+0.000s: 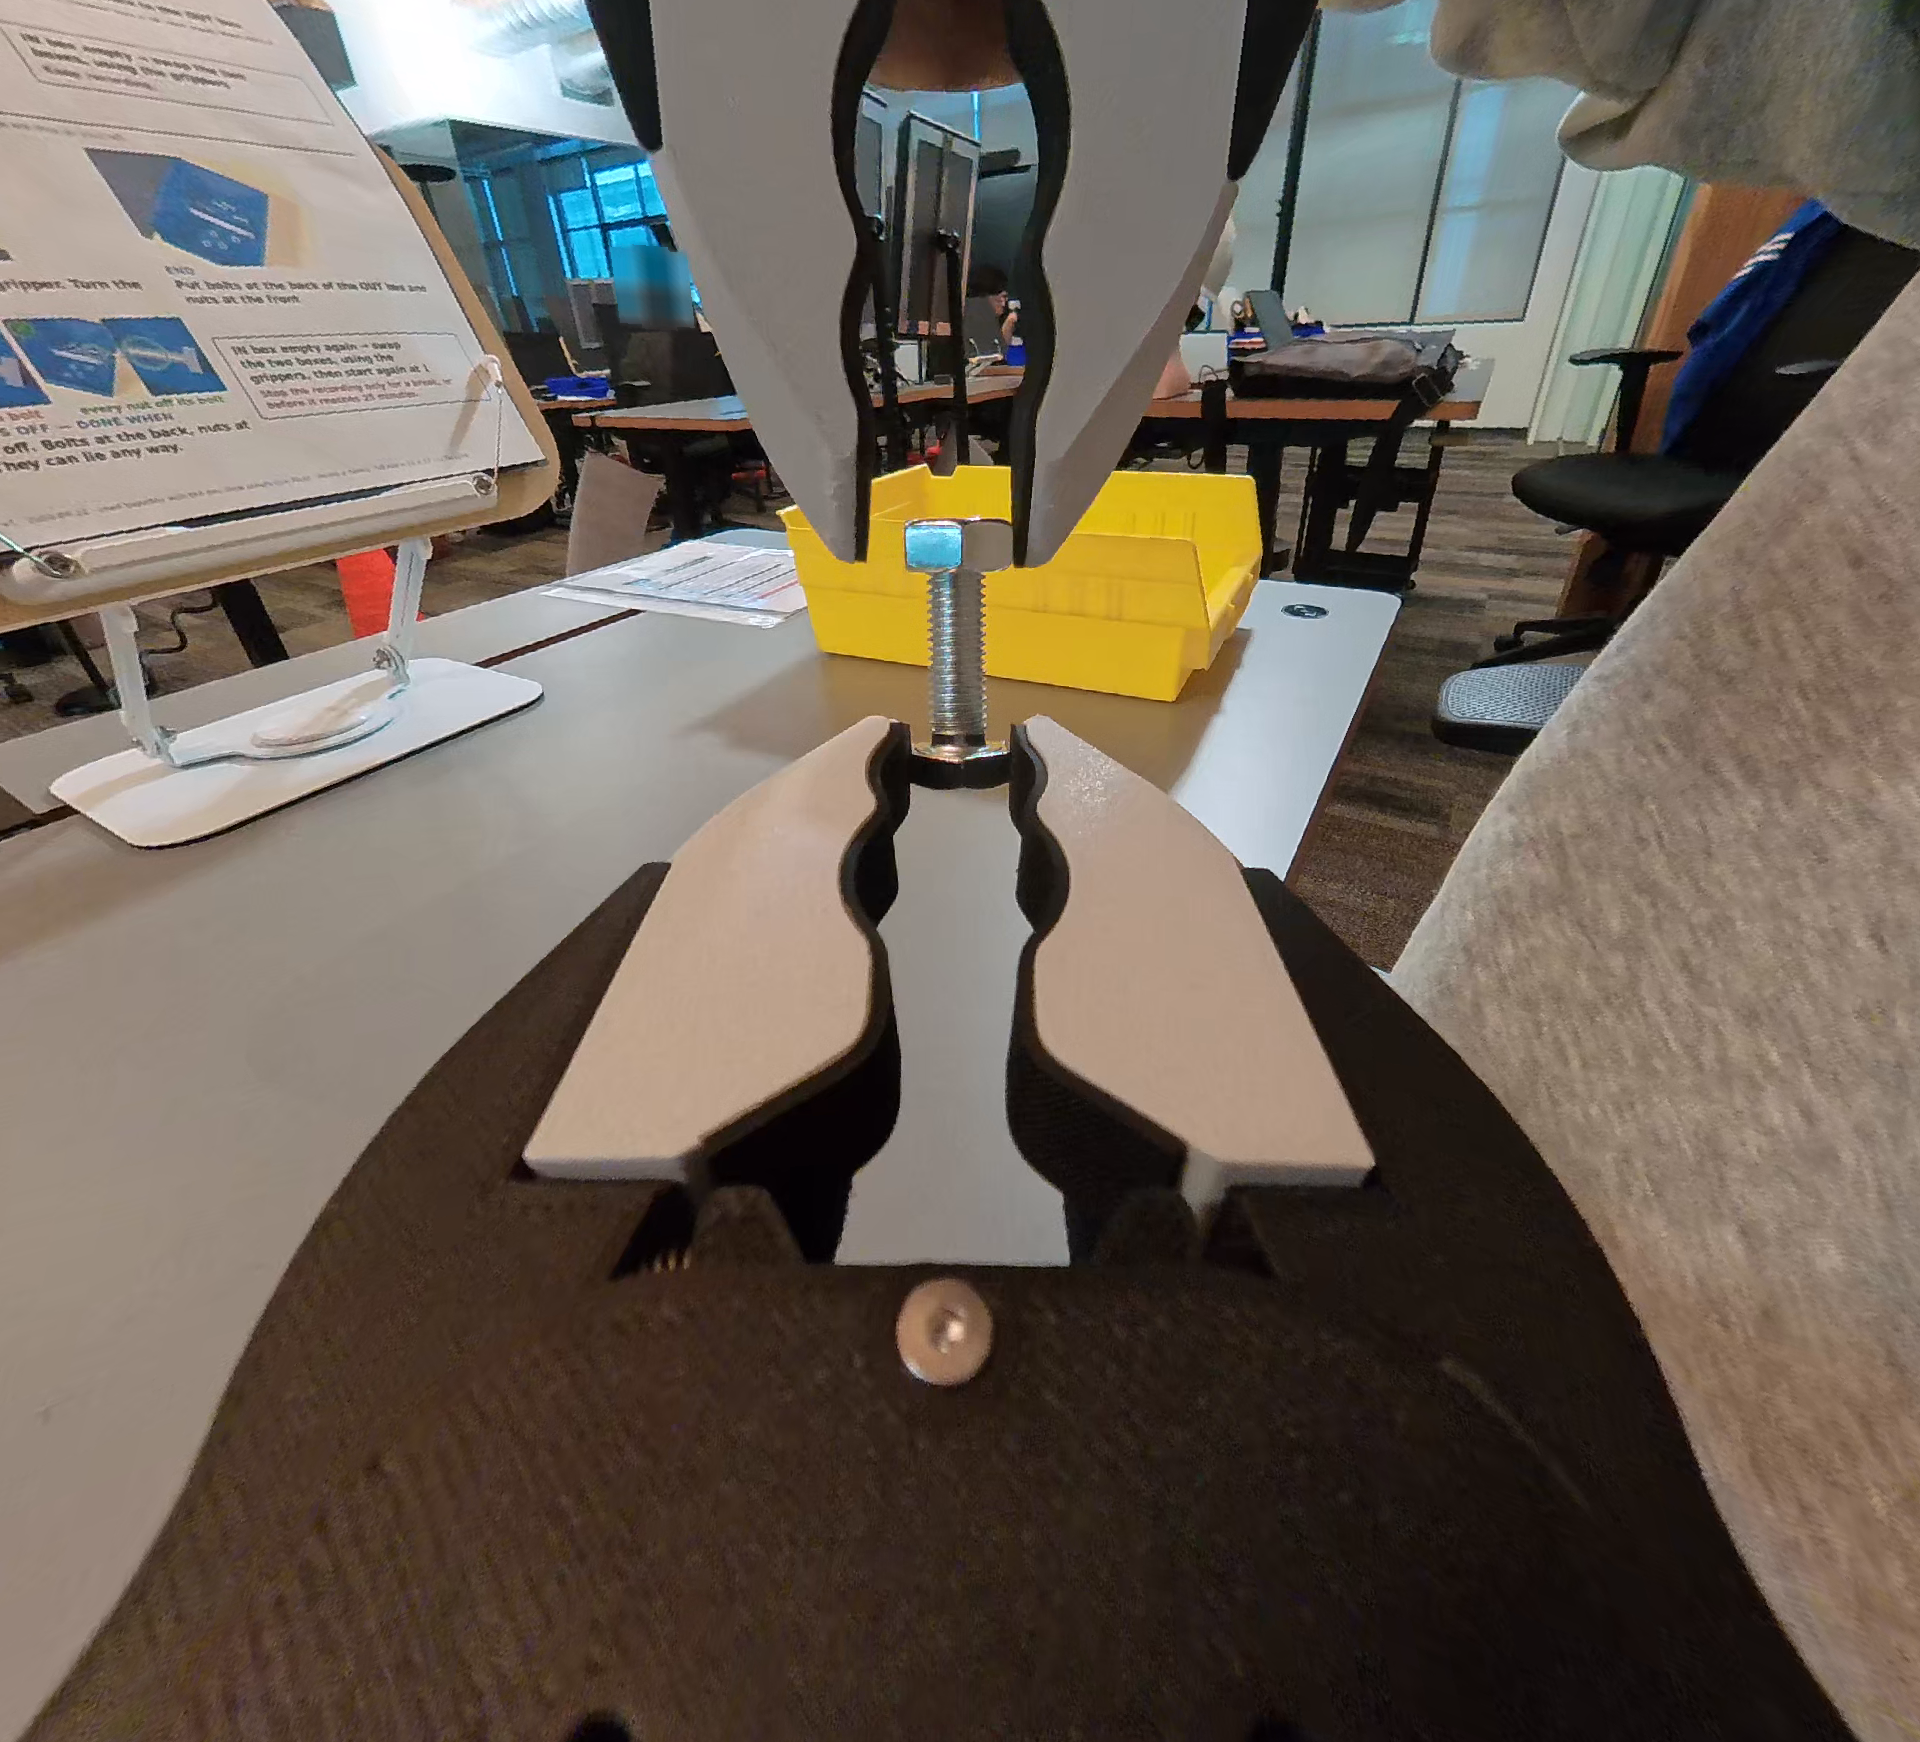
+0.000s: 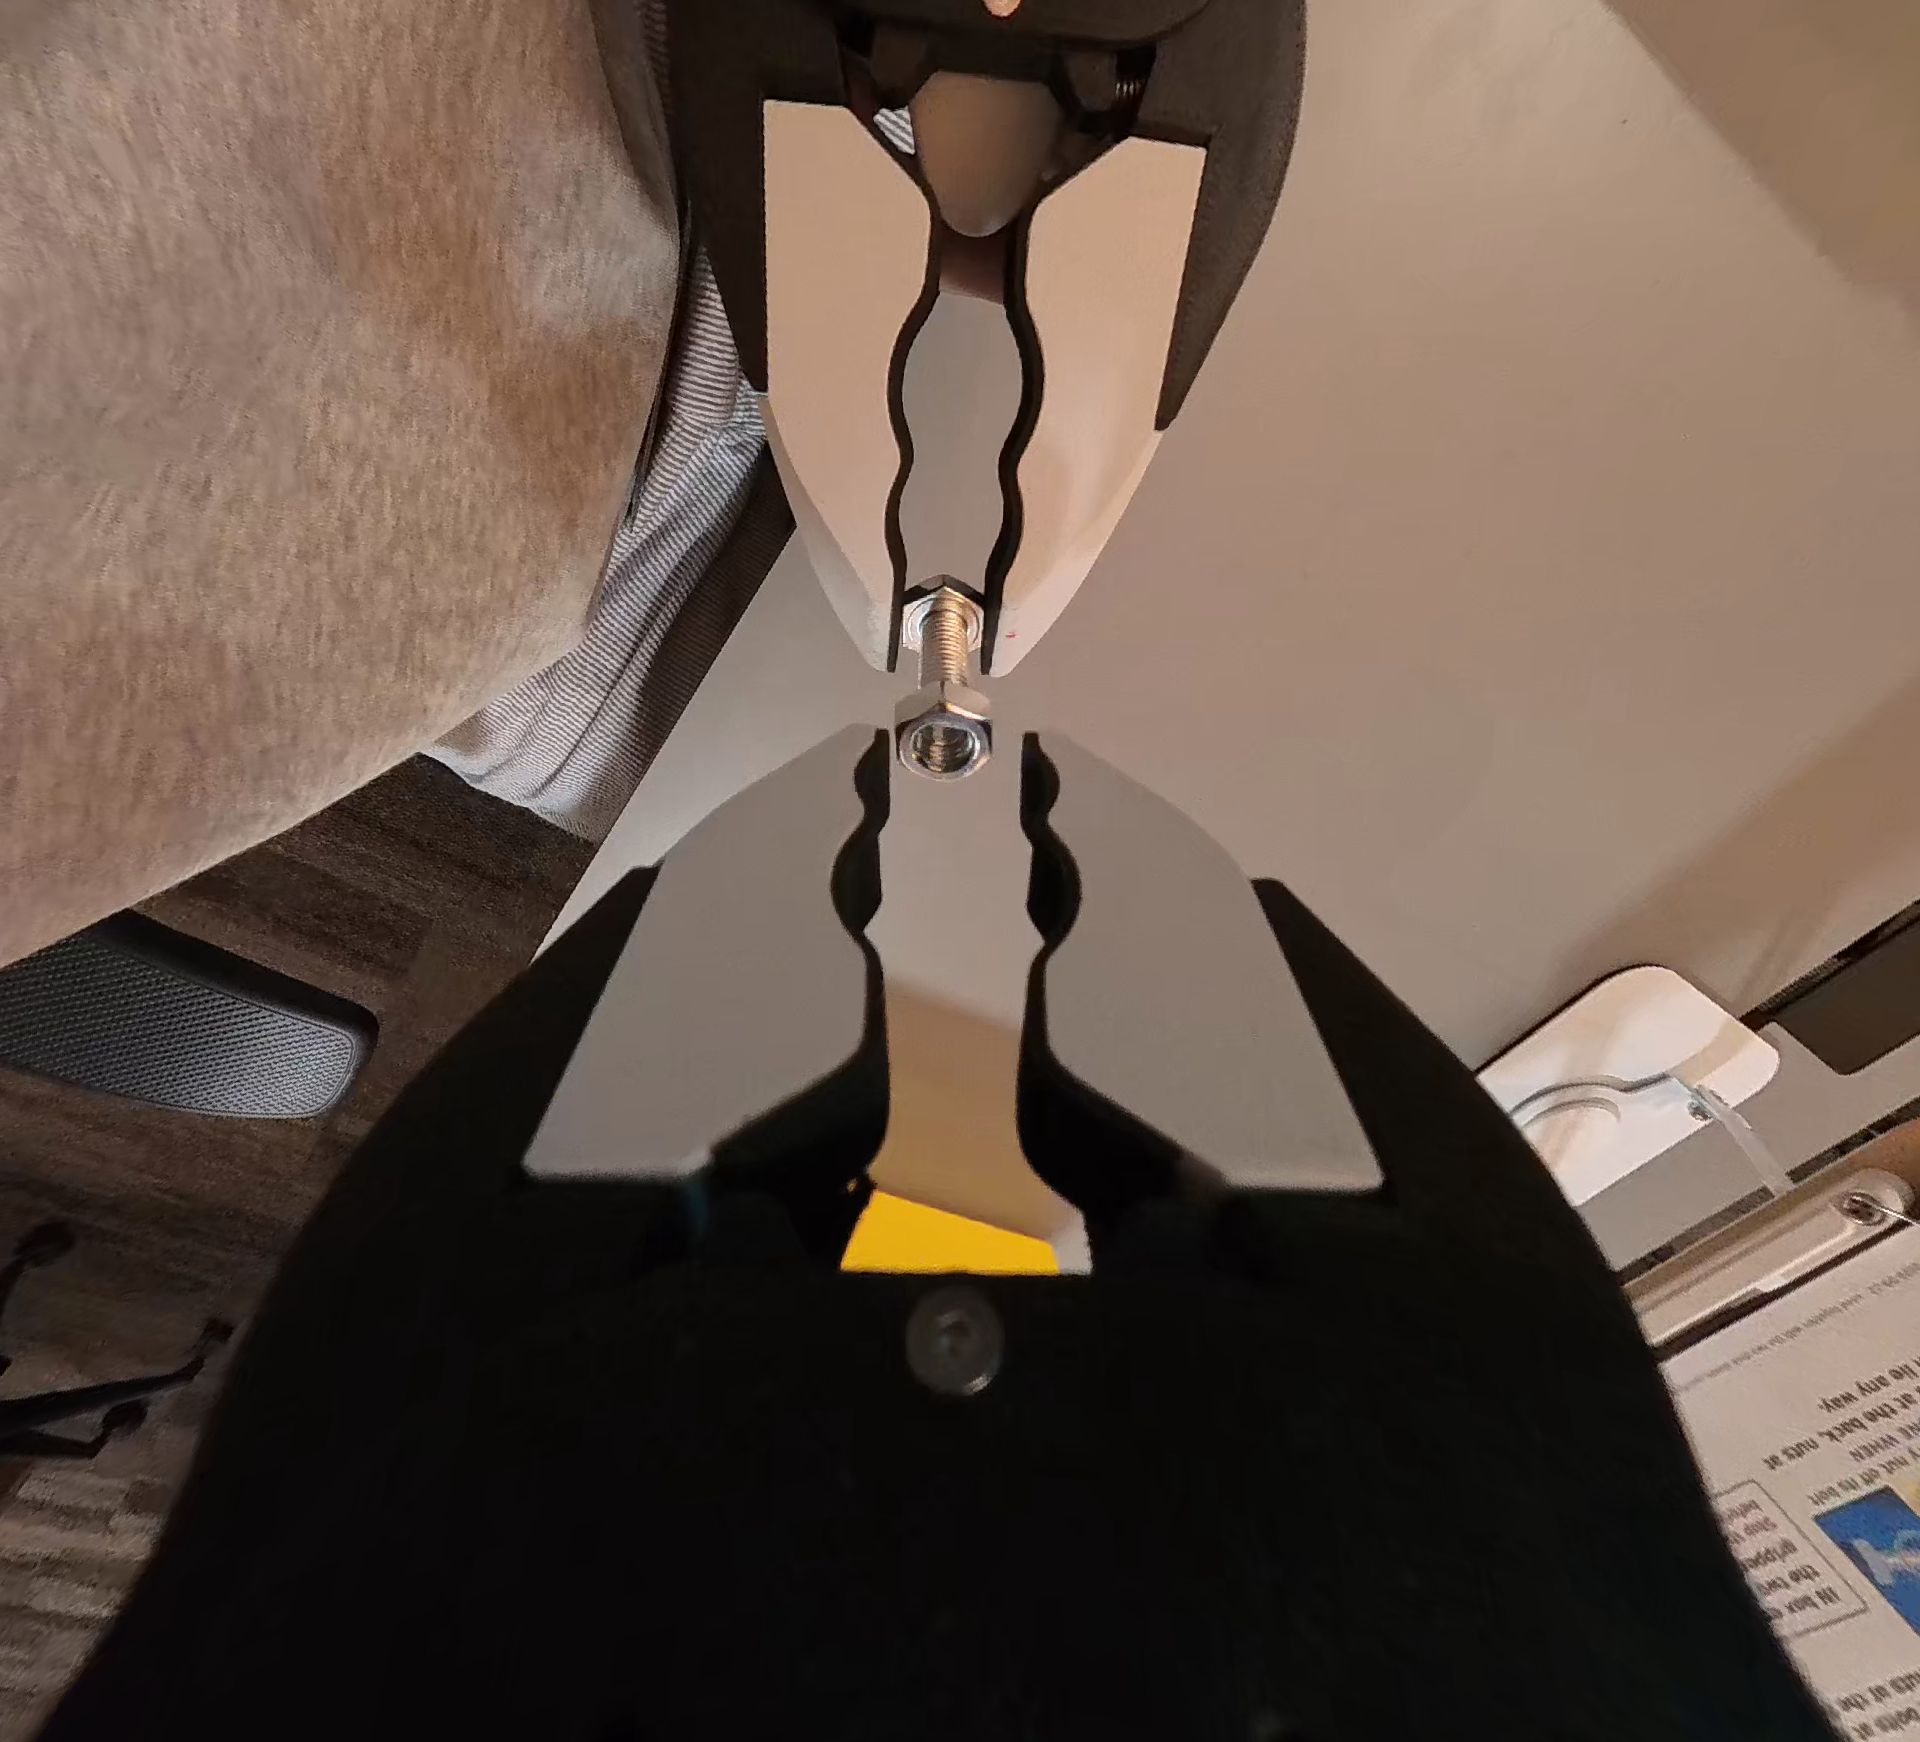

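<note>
A silver bolt (image 1: 954, 643) stands upright between my two grippers, above the grey table (image 1: 312, 1017). My left gripper (image 1: 956, 738) is shut on the bolt's head at the lower end; it also shows in the right wrist view (image 2: 945, 643), coming from the top. A silver hex nut (image 1: 954, 544) sits on the bolt's far end, seen end-on in the right wrist view (image 2: 945, 747). My right gripper (image 2: 951, 742) straddles the nut with its jaws slightly open, a thin gap on either side. In the left wrist view the right gripper (image 1: 940, 549) points down from the top.
A yellow bin (image 1: 1091, 591) stands behind the bolt, with a paper sheet (image 1: 696, 580) left of it. An instruction sheet on a white stand (image 1: 301, 736) is at the left. A grey sleeve (image 1: 1662, 965) fills the right. Office chairs (image 1: 1621, 497) stand past the table edge. The tips of both grippers are at nearly the same place.
</note>
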`<state>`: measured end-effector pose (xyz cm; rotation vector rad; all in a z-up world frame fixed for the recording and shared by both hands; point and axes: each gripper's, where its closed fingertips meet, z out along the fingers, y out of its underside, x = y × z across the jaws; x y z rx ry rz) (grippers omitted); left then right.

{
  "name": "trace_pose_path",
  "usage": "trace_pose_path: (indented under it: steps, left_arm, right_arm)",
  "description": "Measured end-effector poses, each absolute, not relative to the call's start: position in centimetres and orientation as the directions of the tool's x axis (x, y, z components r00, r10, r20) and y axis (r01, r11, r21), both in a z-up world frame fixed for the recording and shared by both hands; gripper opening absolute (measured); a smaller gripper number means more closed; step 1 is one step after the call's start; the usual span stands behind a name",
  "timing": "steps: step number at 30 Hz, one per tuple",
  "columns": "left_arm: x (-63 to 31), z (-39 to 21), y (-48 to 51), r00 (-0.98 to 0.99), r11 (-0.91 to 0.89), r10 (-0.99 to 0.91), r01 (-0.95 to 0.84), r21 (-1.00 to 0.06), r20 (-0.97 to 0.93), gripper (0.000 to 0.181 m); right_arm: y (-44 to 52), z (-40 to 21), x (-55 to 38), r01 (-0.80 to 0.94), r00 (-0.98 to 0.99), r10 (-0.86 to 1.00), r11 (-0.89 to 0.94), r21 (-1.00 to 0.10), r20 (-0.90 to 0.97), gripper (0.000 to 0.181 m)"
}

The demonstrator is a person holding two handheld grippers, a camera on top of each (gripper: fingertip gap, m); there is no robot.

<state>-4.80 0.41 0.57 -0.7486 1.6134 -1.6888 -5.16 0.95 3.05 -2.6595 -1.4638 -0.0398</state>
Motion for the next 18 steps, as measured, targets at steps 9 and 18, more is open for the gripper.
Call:
trace_pose_path:
  steps: [9,18]
  left_arm:
    - [-4.8,0.7,0.5,-0.610,-0.024,-0.792,0.080,-0.996,-0.030,0.019]
    - [-4.8,0.9,0.6,-0.611,-0.041,-0.792,0.084,-0.996,-0.019,0.019]
  right_arm:
    - [1.4,3.8,-6.0,0.844,0.528,0.845,-0.512,-0.163,0.080,0.027]
    - [1.7,4.0,-6.3,0.850,0.512,0.852,-0.485,-0.207,0.106,0.025]
